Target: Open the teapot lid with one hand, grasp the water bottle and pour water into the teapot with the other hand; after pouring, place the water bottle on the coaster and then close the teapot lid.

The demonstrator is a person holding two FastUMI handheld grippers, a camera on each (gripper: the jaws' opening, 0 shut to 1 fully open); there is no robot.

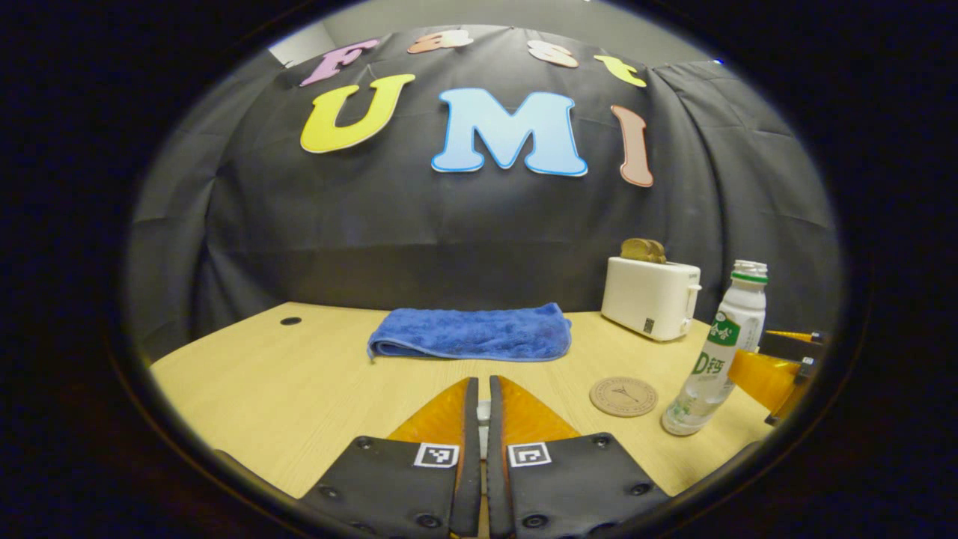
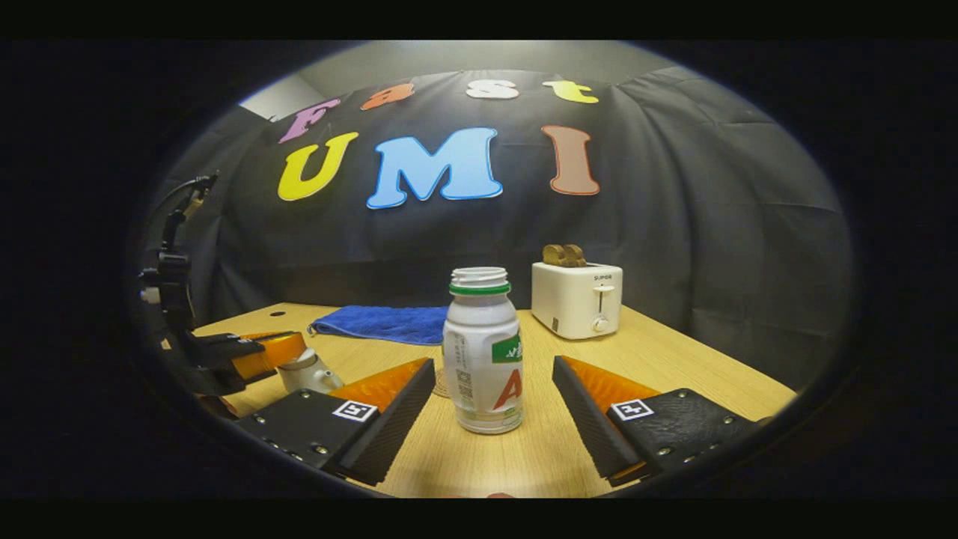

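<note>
My left gripper (image 1: 483, 382) is shut on a small white piece, the knob of the teapot lid (image 1: 484, 412), which peeks out between its fingers. In the right gripper view that gripper (image 2: 258, 358) sits on top of the white teapot (image 2: 308, 372) at the left; whether the lid is lifted I cannot tell. The capless water bottle (image 2: 483, 352) stands upright on the table between the fingers of my open right gripper (image 2: 494, 367), which do not touch it. The bottle (image 1: 718, 352) has the right gripper (image 1: 778, 370) just behind it. A round coaster (image 1: 623, 396) lies left of the bottle.
A folded blue towel (image 1: 471, 333) lies at the back middle of the wooden table (image 1: 262, 389). A white toaster (image 1: 650, 297) holding bread stands at the back right. A cable hole (image 1: 290, 320) is at the far left.
</note>
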